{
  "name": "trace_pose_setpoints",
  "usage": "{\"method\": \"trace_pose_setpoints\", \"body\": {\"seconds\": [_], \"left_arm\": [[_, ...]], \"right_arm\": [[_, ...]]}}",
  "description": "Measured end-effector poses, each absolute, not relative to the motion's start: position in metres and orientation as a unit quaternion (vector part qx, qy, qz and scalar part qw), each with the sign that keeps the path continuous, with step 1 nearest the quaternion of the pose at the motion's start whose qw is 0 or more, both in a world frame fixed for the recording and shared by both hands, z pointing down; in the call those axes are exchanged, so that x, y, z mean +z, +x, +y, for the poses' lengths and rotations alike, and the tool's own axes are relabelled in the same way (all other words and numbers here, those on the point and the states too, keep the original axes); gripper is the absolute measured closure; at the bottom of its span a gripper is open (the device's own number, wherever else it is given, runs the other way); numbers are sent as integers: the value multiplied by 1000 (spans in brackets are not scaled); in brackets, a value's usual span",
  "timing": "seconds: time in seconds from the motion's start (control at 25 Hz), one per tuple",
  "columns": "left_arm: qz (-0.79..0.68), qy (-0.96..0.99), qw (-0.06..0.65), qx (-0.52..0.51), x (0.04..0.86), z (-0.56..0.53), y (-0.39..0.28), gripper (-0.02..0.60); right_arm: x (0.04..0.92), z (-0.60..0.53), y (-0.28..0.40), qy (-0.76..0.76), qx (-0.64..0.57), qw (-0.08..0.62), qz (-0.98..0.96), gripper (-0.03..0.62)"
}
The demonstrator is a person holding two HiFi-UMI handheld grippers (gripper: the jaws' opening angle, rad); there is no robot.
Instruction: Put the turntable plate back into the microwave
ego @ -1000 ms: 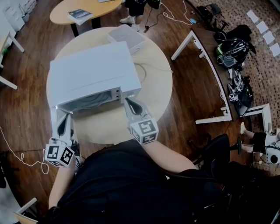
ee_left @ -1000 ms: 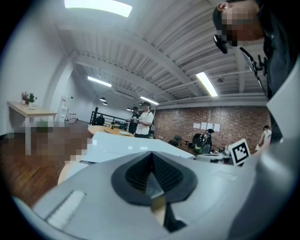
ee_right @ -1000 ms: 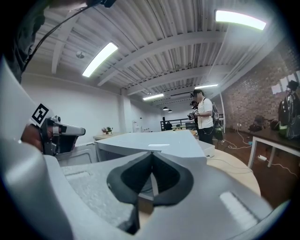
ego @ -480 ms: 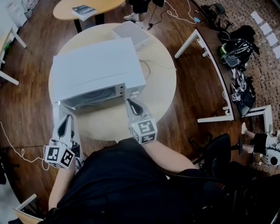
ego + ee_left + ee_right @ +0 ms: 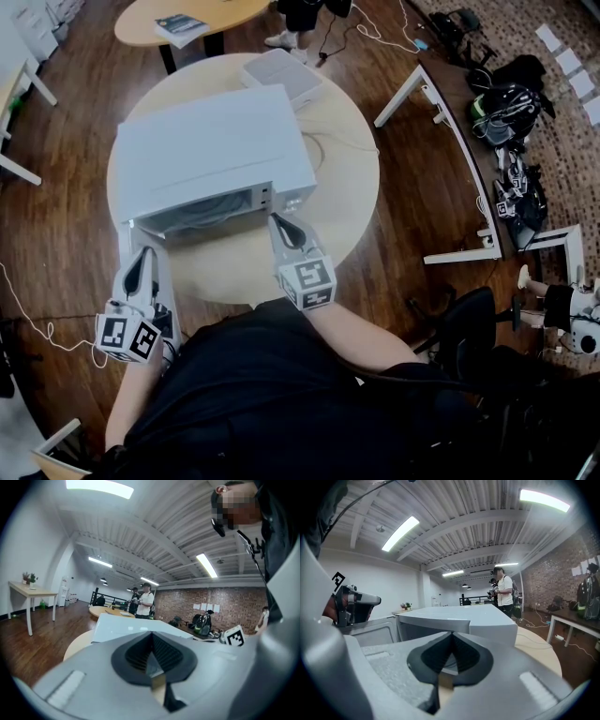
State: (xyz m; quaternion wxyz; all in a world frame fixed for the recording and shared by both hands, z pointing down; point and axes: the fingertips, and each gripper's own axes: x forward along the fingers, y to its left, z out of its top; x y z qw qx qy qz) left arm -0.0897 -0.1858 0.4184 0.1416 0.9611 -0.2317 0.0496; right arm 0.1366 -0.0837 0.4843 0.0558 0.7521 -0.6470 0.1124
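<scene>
Nothing shifted since earlier: my left gripper [image 5: 141,255] and right gripper [image 5: 280,225] both closed, empty, near open microwave [image 5: 211,150] front on table [image 5: 349,187].

Round pale wooden table [image 5: 349,192], white microwave [image 5: 211,150] standing on it, flat white box [image 5: 281,73] at its far edge

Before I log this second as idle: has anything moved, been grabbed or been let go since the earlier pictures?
Nothing visibly changed. The left gripper and right gripper are shut and empty in front of the white box-shaped microwave, exactly as before. Only the head view's framing shifted slightly.
</scene>
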Motion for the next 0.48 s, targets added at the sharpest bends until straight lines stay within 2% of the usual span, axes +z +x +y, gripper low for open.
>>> {"method": "trace_pose_setpoints", "body": {"seconds": [0.48], "left_arm": [[-227, 962, 147, 41, 419, -187, -83, 586]], "right_arm": [[479, -79, 148, 769, 103, 66, -627, 594]]}}
